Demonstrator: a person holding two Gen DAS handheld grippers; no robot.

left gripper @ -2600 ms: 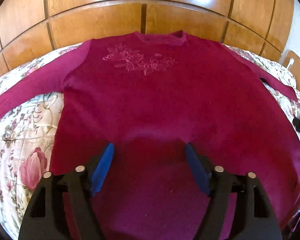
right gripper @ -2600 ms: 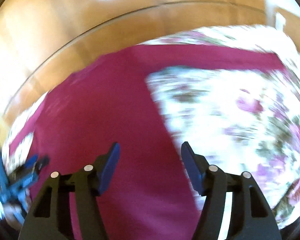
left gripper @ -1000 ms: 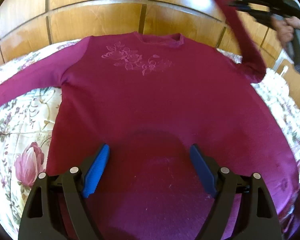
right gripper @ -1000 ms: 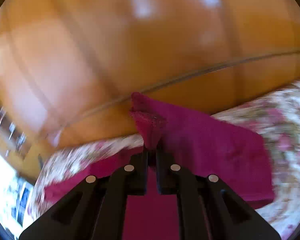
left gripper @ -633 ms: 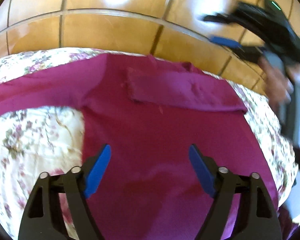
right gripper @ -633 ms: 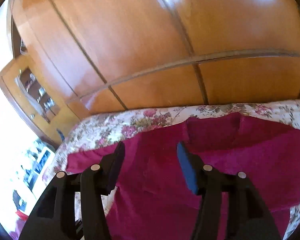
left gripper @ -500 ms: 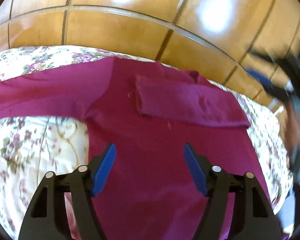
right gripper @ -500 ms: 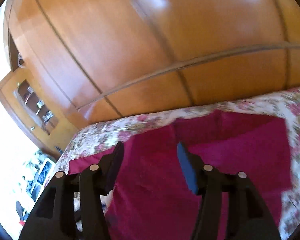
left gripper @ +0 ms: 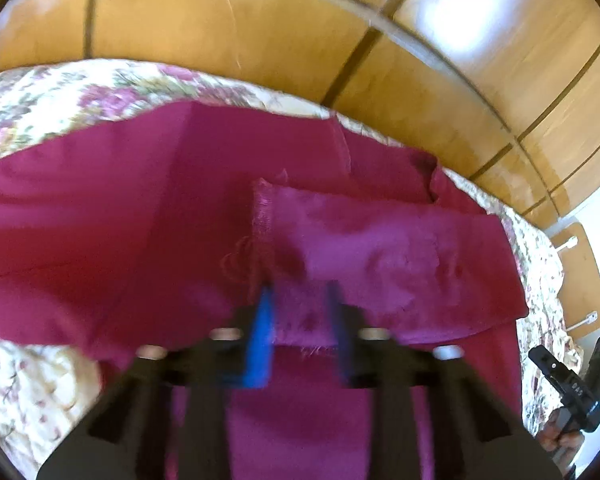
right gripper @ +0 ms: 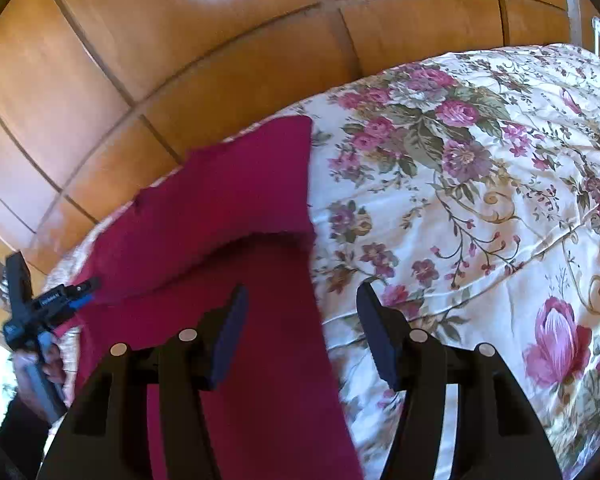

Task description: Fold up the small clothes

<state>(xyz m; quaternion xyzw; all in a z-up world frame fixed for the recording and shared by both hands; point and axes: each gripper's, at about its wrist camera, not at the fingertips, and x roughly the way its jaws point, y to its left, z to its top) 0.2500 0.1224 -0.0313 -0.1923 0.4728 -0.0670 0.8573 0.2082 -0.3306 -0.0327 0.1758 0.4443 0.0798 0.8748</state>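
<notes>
Magenta top (left gripper: 120, 232) lies flat on the floral bedspread (right gripper: 480, 184), its right sleeve (left gripper: 380, 256) already laid across the chest so the body can fold into a narrow stack. Left gripper (left gripper: 300, 320) has its jaws nearly shut, apparently pinching that sleeve's lower edge, likely to tidy it; a second ago they were wide over the bare hem. Right gripper (right gripper: 300, 332), which then pinched the sleeve cuff aloft, now hangs half-open and empty over the top's right edge.

Glossy wooden wardrobe panels (right gripper: 220, 60) behind the bed, bright light glare on them. Floral bedspread (right gripper: 480, 200), cream with pink roses.
</notes>
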